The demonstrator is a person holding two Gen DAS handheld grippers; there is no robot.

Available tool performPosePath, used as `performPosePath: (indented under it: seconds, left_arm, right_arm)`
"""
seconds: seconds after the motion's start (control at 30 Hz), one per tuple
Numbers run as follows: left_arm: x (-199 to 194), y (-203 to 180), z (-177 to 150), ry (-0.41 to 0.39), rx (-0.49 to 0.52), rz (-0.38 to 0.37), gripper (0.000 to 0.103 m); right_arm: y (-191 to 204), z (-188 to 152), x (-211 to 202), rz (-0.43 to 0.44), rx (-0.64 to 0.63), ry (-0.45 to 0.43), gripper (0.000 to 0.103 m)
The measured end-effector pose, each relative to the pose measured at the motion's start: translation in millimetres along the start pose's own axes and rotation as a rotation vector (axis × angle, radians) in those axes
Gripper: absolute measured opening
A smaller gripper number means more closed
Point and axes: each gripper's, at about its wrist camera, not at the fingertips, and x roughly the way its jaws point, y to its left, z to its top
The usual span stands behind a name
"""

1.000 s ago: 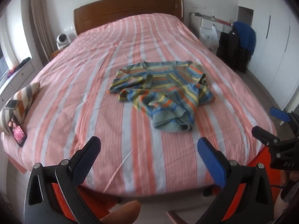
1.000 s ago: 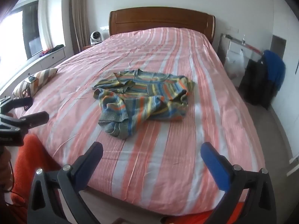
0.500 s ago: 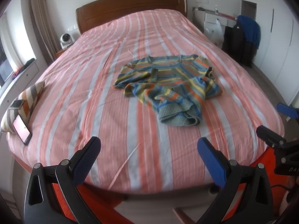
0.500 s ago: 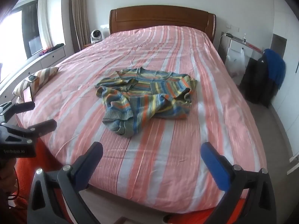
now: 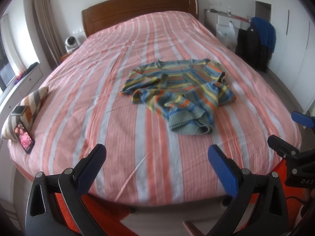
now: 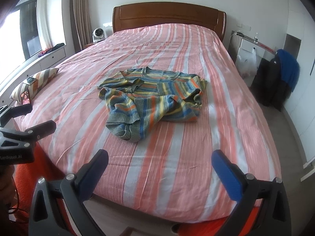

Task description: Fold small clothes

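Garment: striped knit sweater [image 5: 177,90], lying crumpled near the middle of the bed [image 5: 137,167], neck toward the headboard [image 5: 137,9], ribbed hem bunched and rolled toward the foot. One sleeve is folded across the chest; the other side is tucked under itself.

Left gripper [image 5: 155,159]: jaws spread wide, nothing between them, hovering past the foot edge of the bed, well apart from the sweater.

Right gripper [image 6: 160,163]: jaws spread wide as well, empty, likewise at the foot edge and well apart from the garment.

Stage (judged): approach only; no fold begun, the garment not yet flattened.

Handling (judged): soft, limp, light knit. It will drape and stretch instead of holding a shape, and layers will cling and drag one another. The striped cover beneath looks loose and could get pinched along with it.

Grip points (judged): the thick ribbed hem [image 6: 123,125] nearest the foot gives the firmest bite; take its two corners, one per gripper, and pull to spread the body flat. Cuffs and shoulder seams next, for the sleeves.

Risk (judged): catching two layers at the rolled hem, so the tangle lifts whole.

Bystanders: striped pillow [image 5: 25,114] and phone [image 5: 24,139] at the left edge, well clear.
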Motion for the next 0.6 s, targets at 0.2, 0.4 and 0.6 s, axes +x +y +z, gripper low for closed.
performPosePath:
  seconds: [0.2, 0.4, 0.6]
  left_arm:
    - [-0.8, -3.2, -1.1, -0.004, 0.009, 0.002, 0.103]
    - [-0.8, -2.1, -0.9, -0.007, 0.009, 0.009, 0.103]
    - [2.7, -0.4, -1.5, 0.002, 0.011, 0.016, 0.103]
  right_arm:
    - [1.2, -1.4, 0.2, 0.002, 0.005, -0.002, 0.103]
    - [-0.3, 1.3, -3.7, -0.005, 0.014, -0.018, 0.103]
    - [-1.0, 0.1, -1.4, -0.011, 0.019, -0.009, 0.103]
